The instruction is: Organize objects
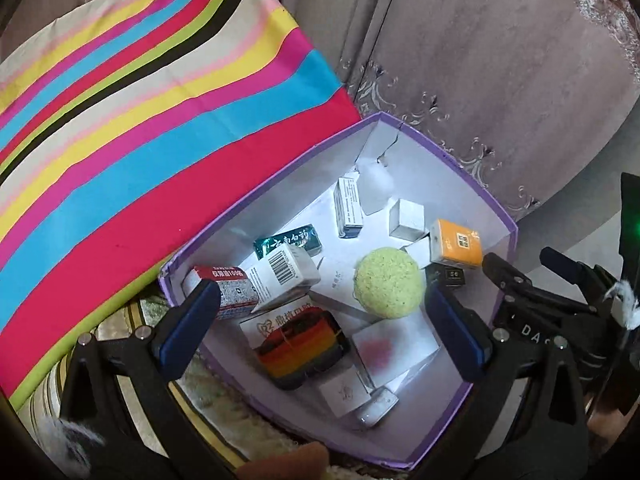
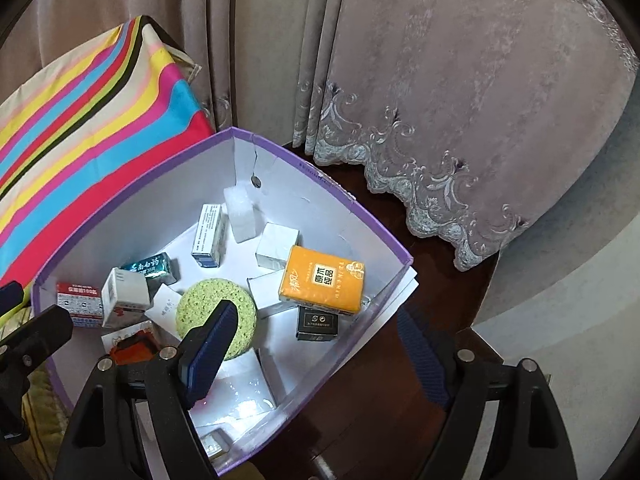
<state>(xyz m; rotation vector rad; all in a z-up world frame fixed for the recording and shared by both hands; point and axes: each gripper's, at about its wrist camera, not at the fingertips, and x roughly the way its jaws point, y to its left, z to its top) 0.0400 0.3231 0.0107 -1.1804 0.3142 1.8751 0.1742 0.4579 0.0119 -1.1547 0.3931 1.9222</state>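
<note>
— Purple cardboard, the box is standing beside the striped cushion, full of small packets and a green sponge ball.

— And the tools?

— The left gripper is hanging over it, fingers spread, pinching nothing. The right gripper is straddling the box wall, also spread and empty.

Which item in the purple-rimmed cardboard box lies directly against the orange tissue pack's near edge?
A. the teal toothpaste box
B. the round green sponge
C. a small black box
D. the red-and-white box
C: in the right wrist view the small black box sits just below the orange tissue pack, tucked against the purple-rimmed cardboard box wall.
</note>
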